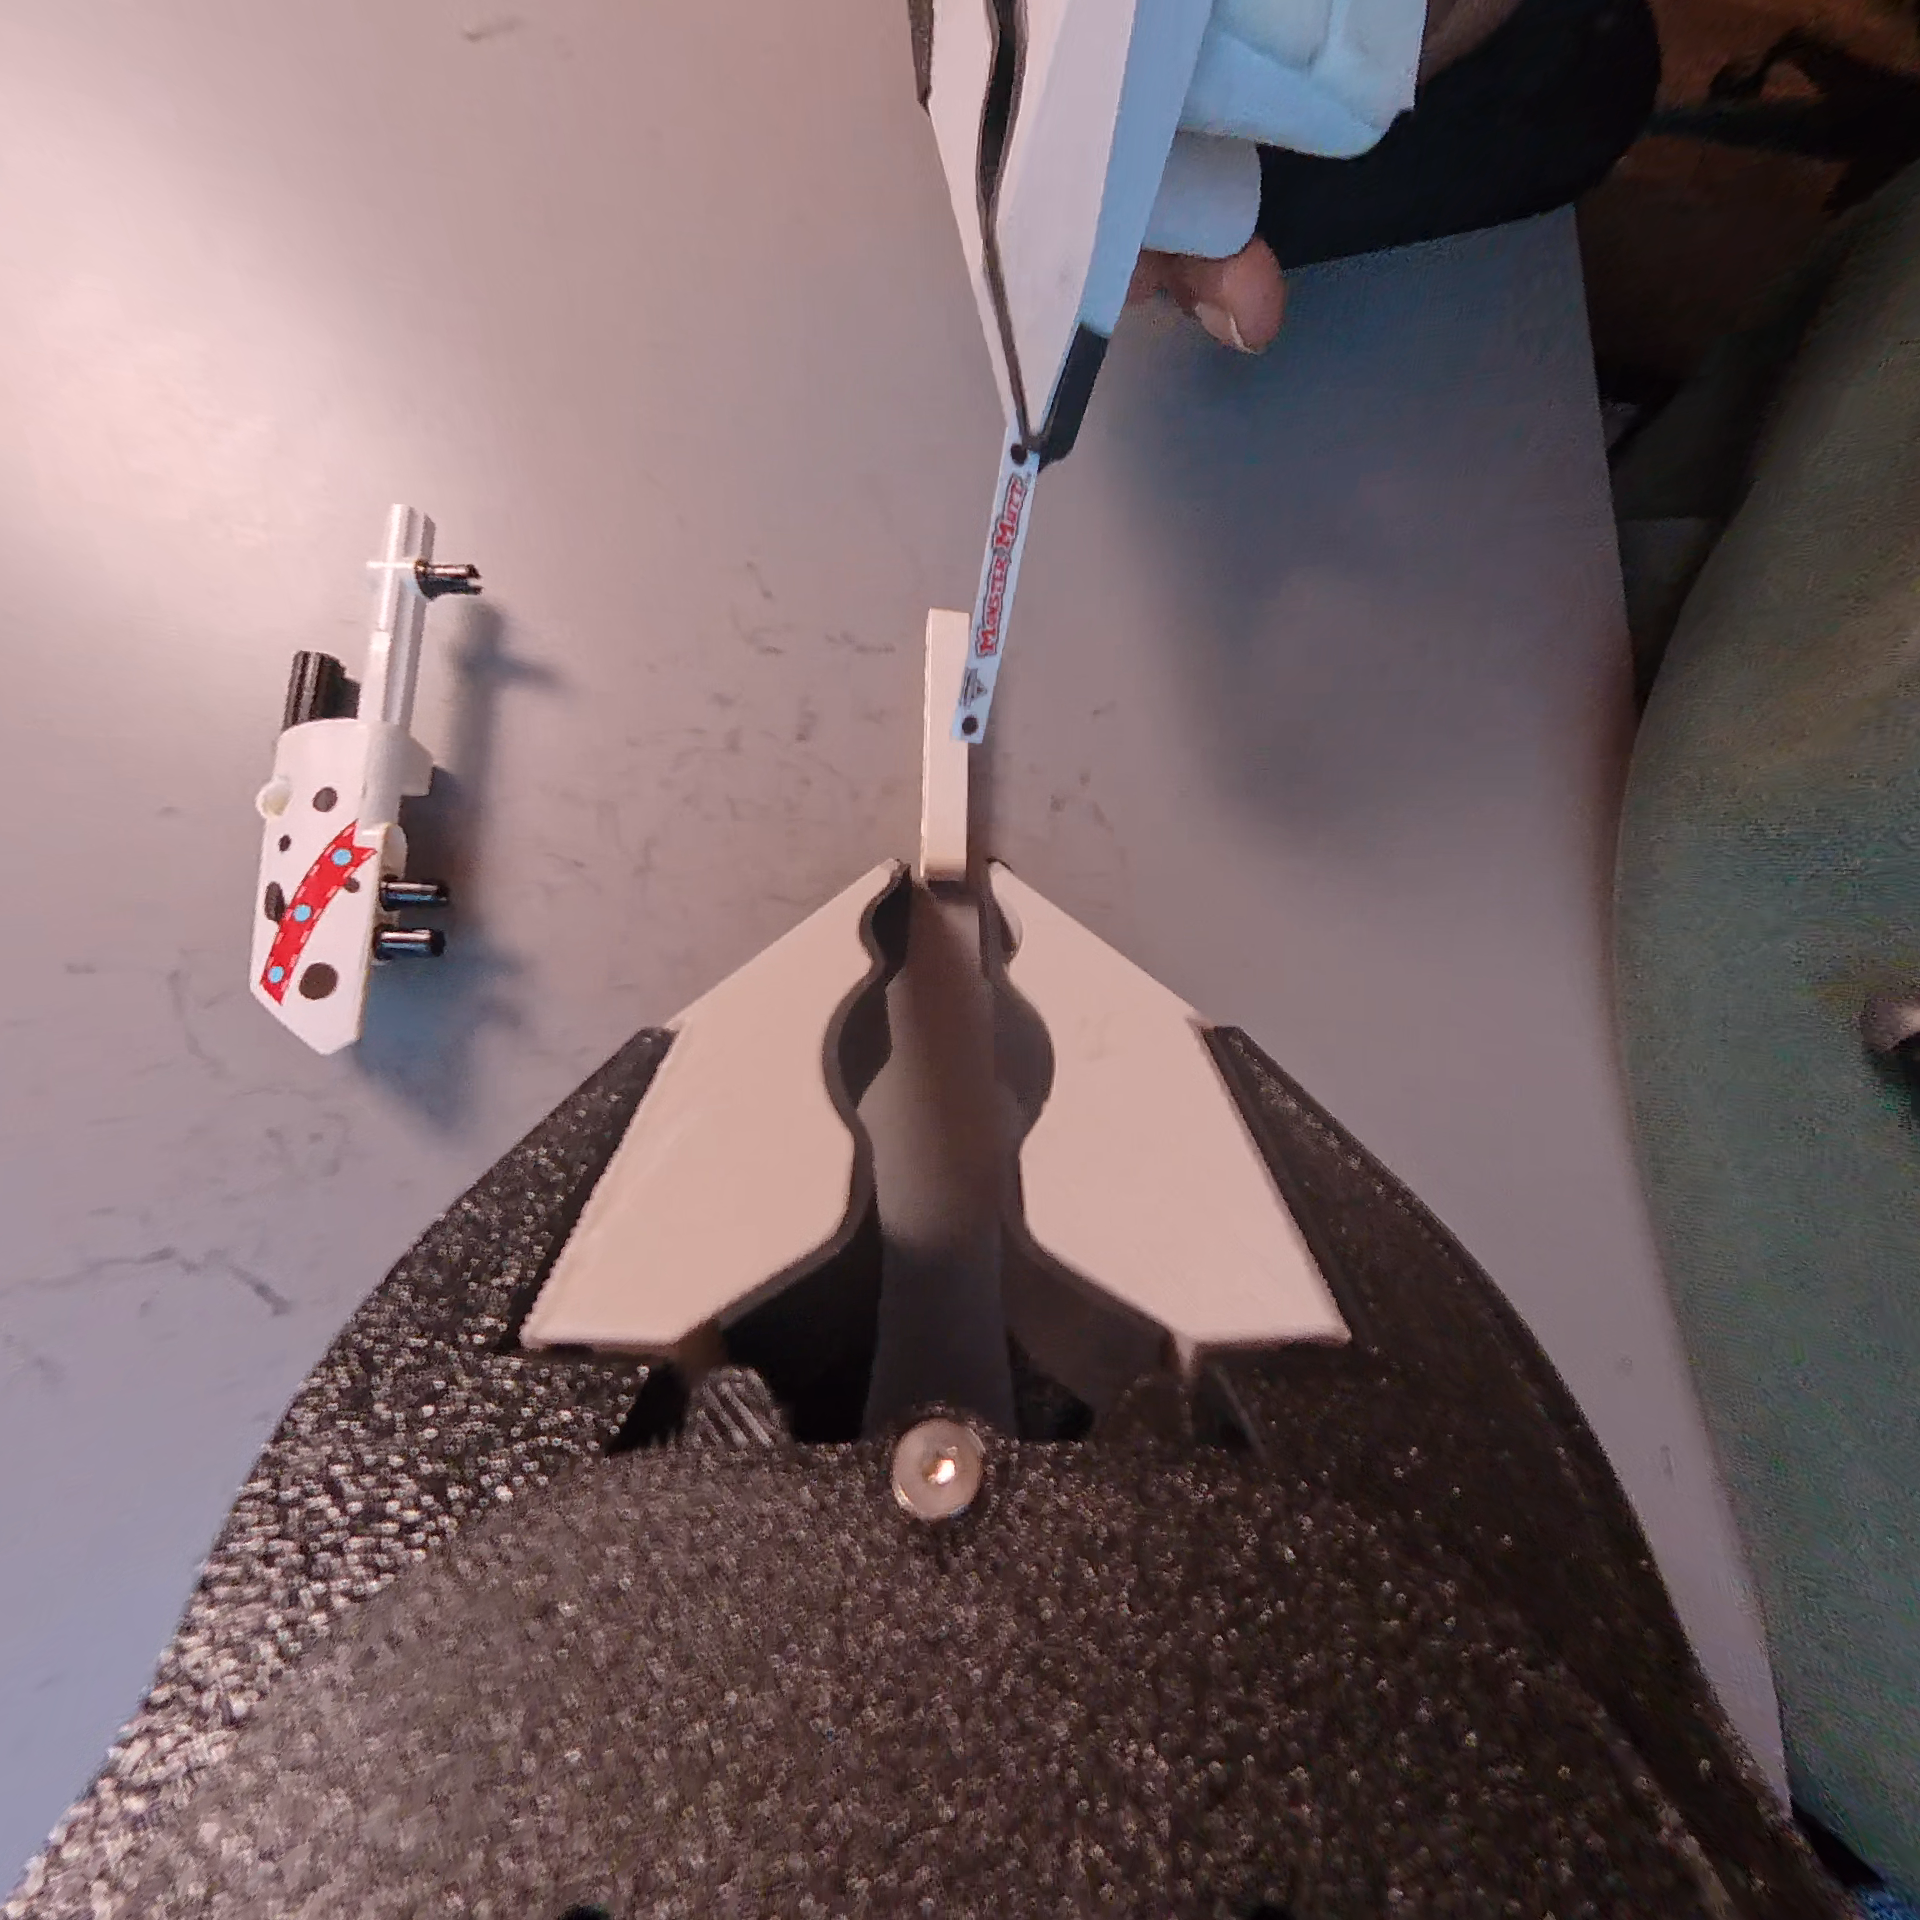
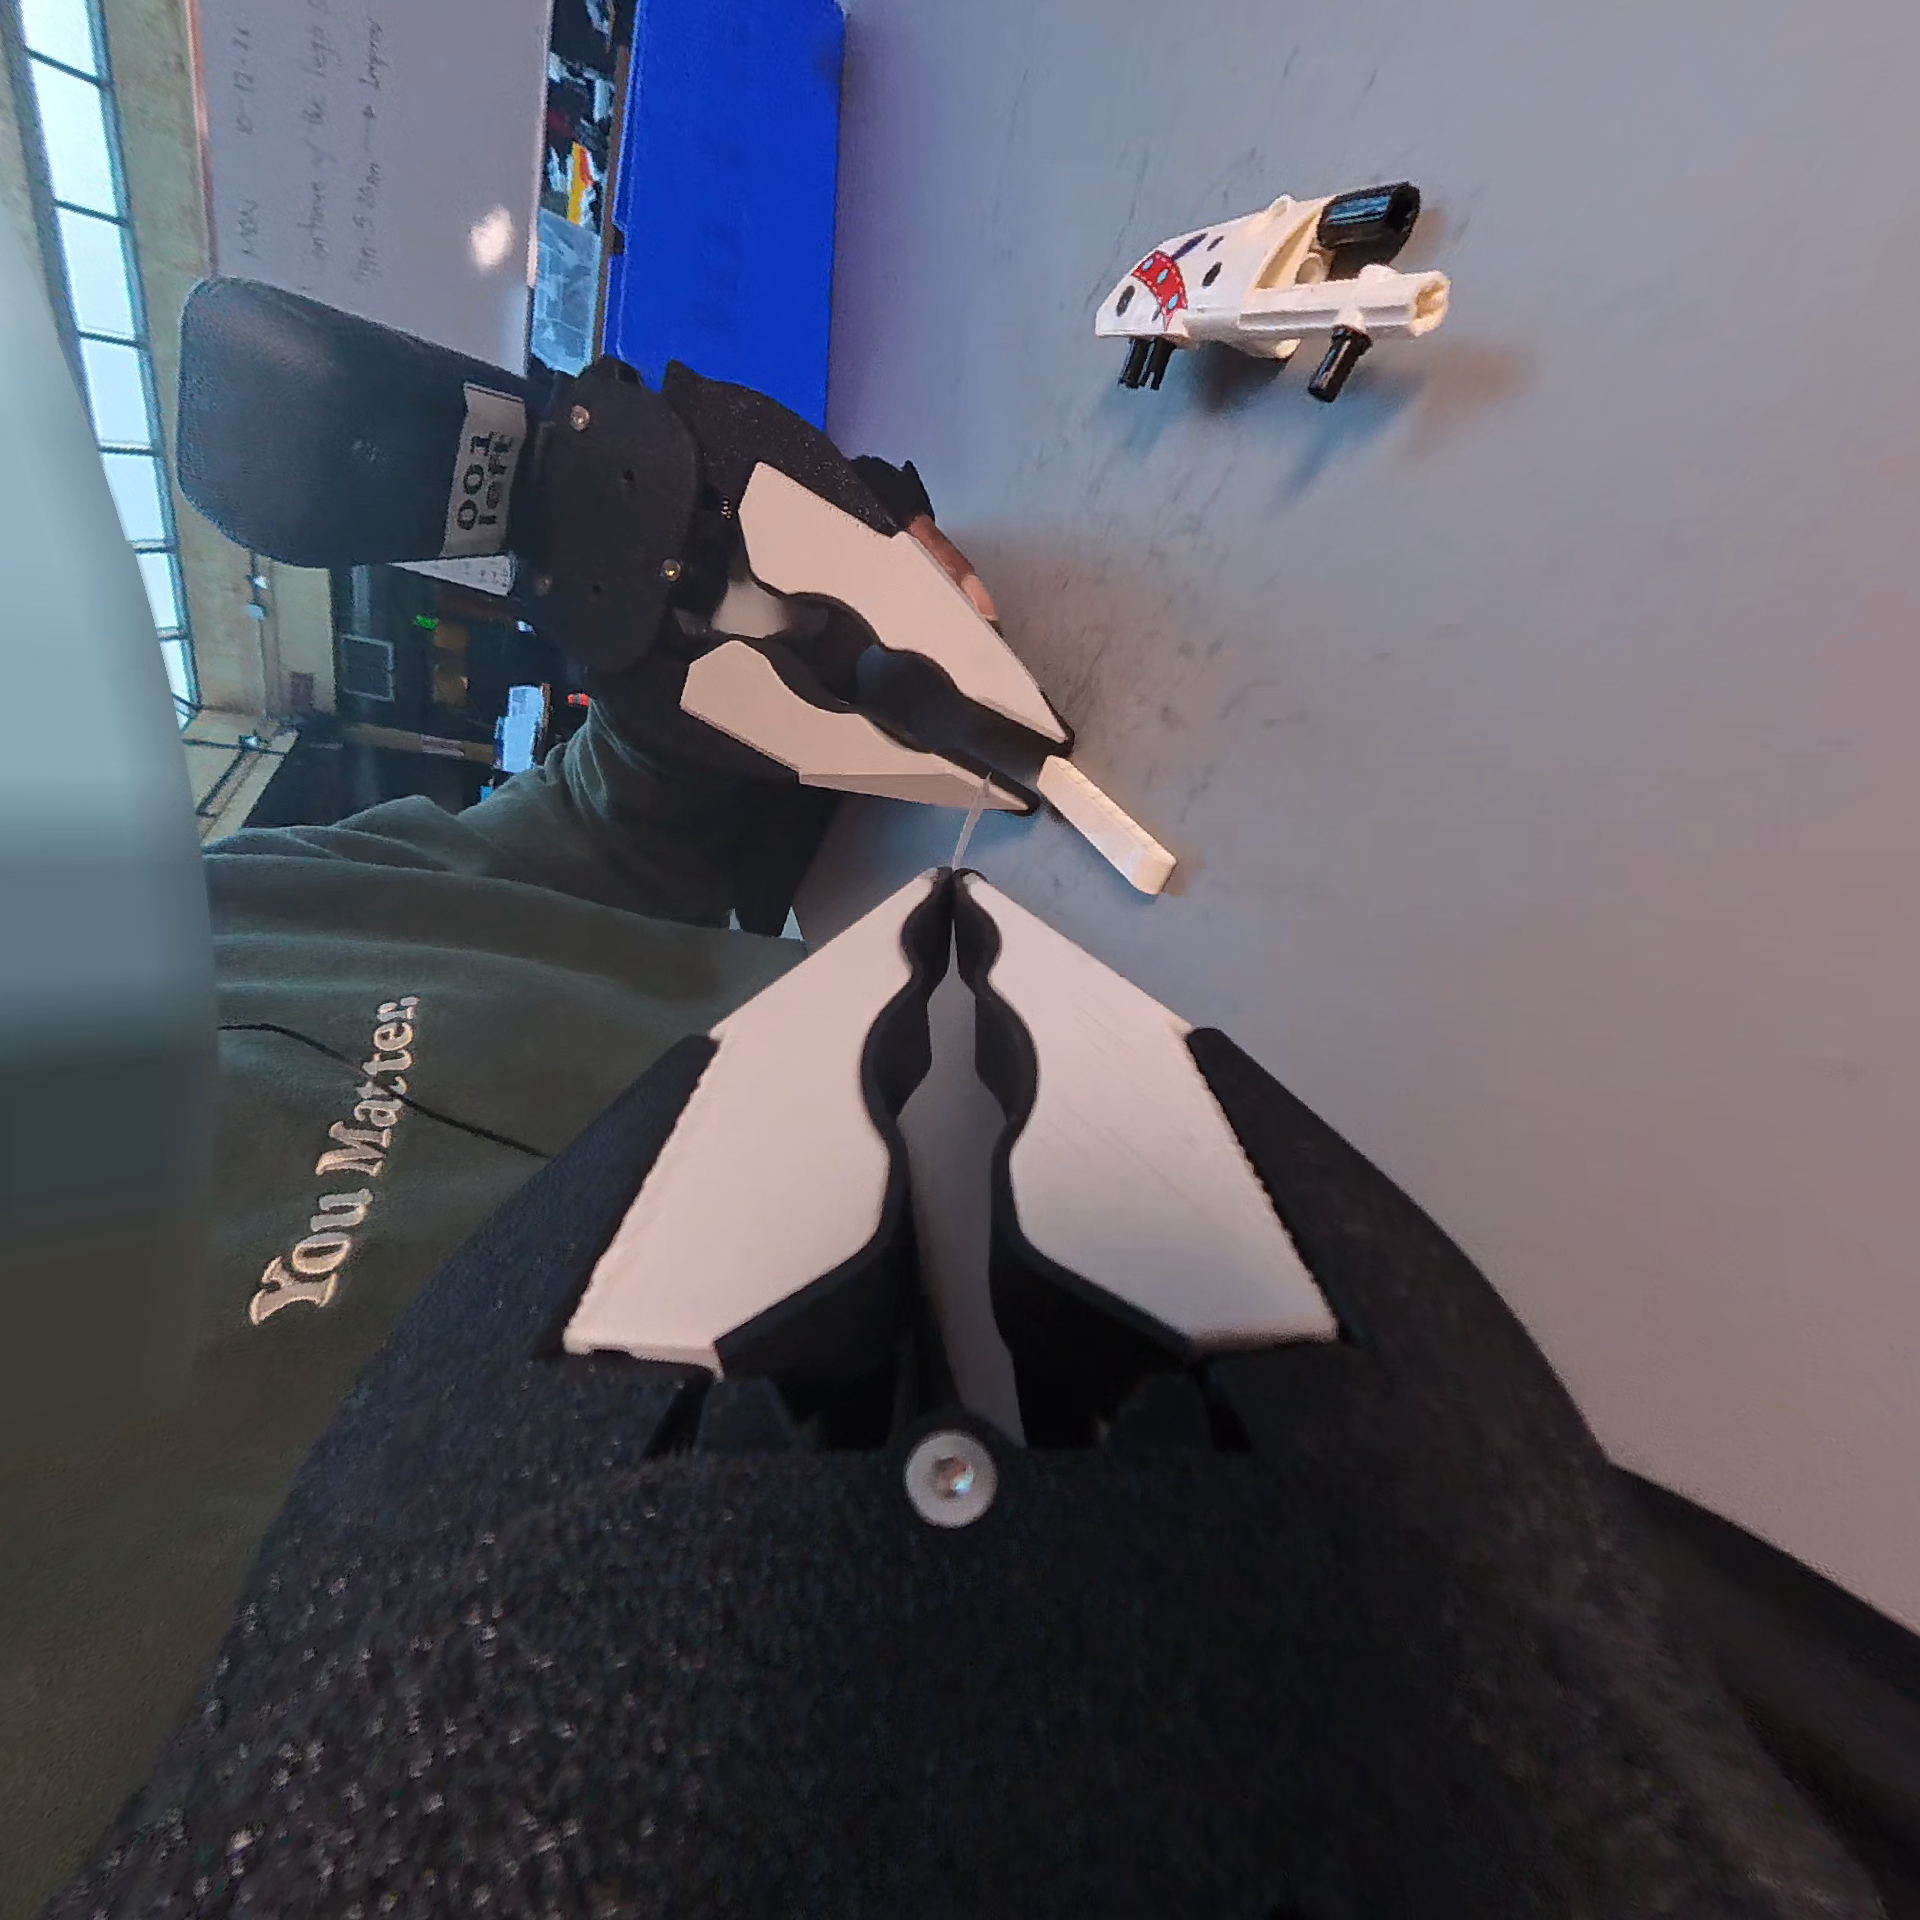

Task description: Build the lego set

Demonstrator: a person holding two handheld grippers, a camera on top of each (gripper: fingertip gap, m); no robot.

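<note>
My left gripper (image 1: pixel 945 878) is shut on a white flat lego piece (image 1: pixel 945 748) that sticks out forward past its tips, just over the grey table (image 1: pixel 675 312). My right gripper (image 1: pixel 1039 447) comes in from above, shut on the top end of a narrow white sticker strip (image 1: pixel 1000 592) with red print. The strip's free end lies against the white piece's right side. In the right wrist view my right gripper (image 2: pixel 954 881) pinches the strip (image 2: pixel 966 831) edge-on, beside the left gripper (image 2: pixel 1044 771) and the white piece (image 2: pixel 1117 836).
A white lego sub-assembly (image 1: pixel 332 831) with a red ribbon, dark spots and black pins lies on the table to the left; it also shows in the right wrist view (image 2: pixel 1268 281). The table edge (image 1: pixel 1621 727) runs along the right. A blue bin (image 2: pixel 727 156) stands far off. There is about 7 cm between the tips of the two grippers.
</note>
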